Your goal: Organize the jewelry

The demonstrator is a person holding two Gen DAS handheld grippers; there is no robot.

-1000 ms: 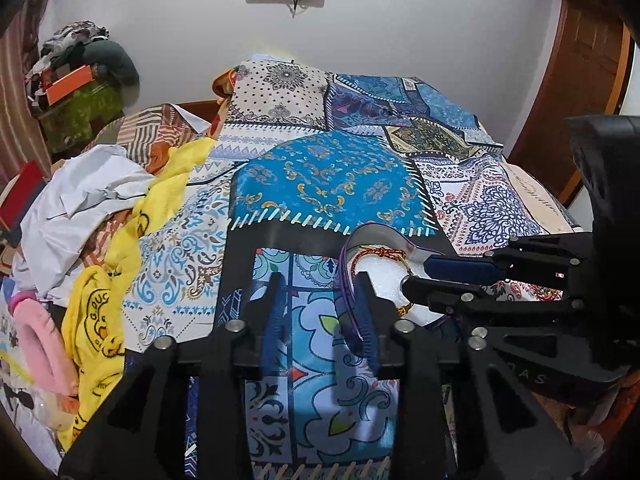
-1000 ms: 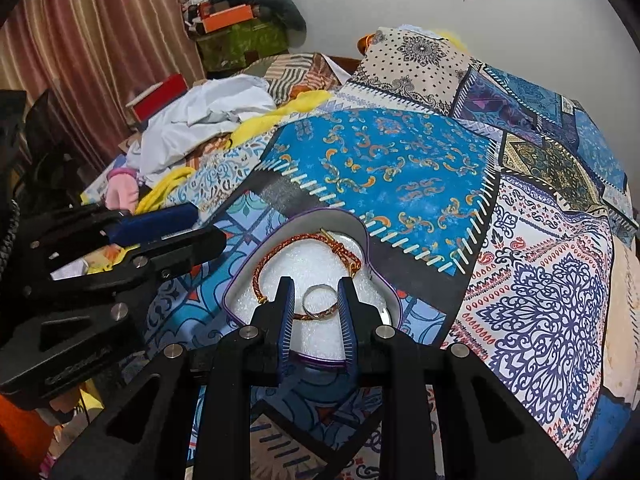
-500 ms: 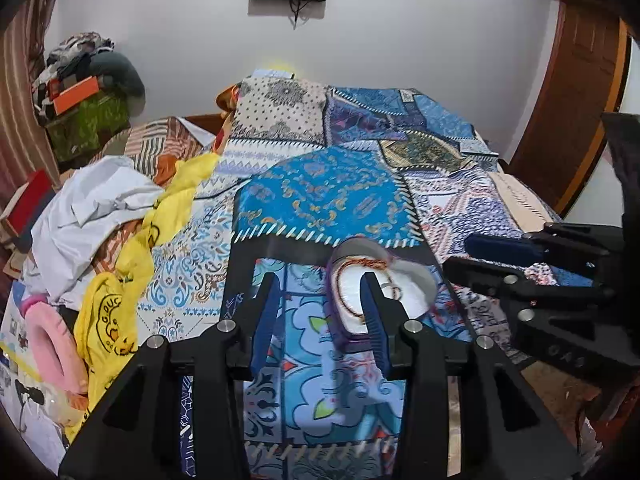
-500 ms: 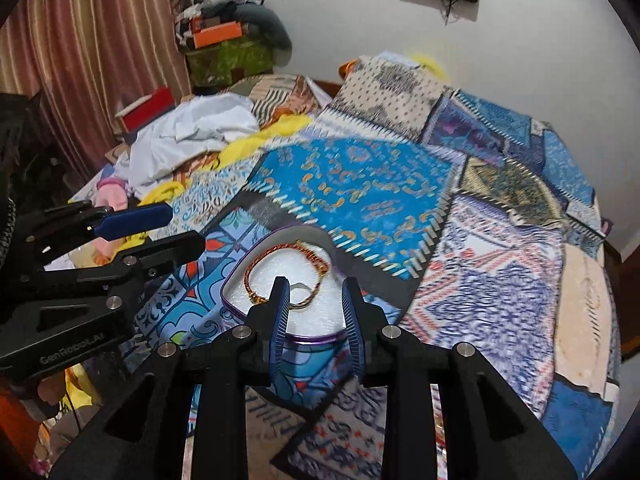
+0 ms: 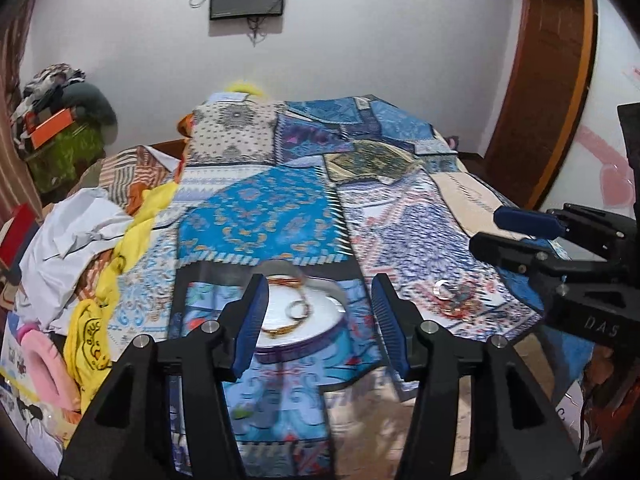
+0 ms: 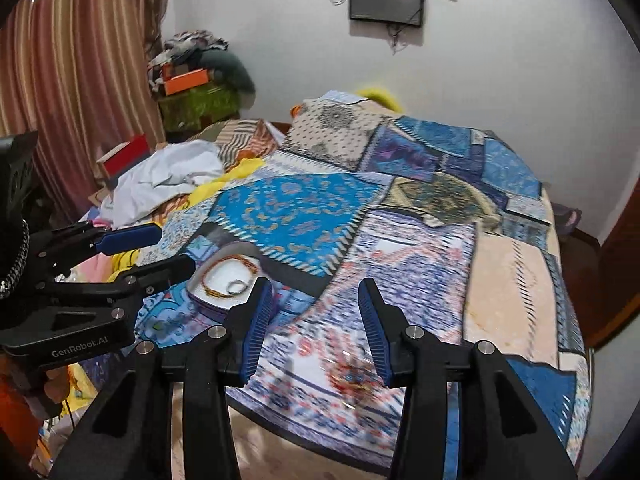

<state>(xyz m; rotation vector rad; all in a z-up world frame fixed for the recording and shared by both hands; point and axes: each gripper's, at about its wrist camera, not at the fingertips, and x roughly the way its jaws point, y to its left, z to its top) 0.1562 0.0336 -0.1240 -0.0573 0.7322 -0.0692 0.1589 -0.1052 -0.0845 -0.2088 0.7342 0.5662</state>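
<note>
left gripper [image 5: 316, 320]: jaws had just been opening, stood wide, held nothing; the tray showed between the pads but lay on the bed below, untouched.
right gripper [image 6: 316, 328]: jaws had also just been opening, apart and empty.
tray [image 5: 320, 340]: white dish with purple rim on the patterned bedspread [image 5: 260, 216], straight ahead of the left claw; a beaded bracelet [image 5: 284, 280] and a ring [image 5: 298, 310] lay in it.
loose pile [image 5: 452, 298]: remaining jewelry lay on the spread to the right of the tray, well apart from it.
key relation: pile sat just ahead of and below the right claw, blurred there, so item count unclear.
nearer hand: right, probably the next pick.
</note>
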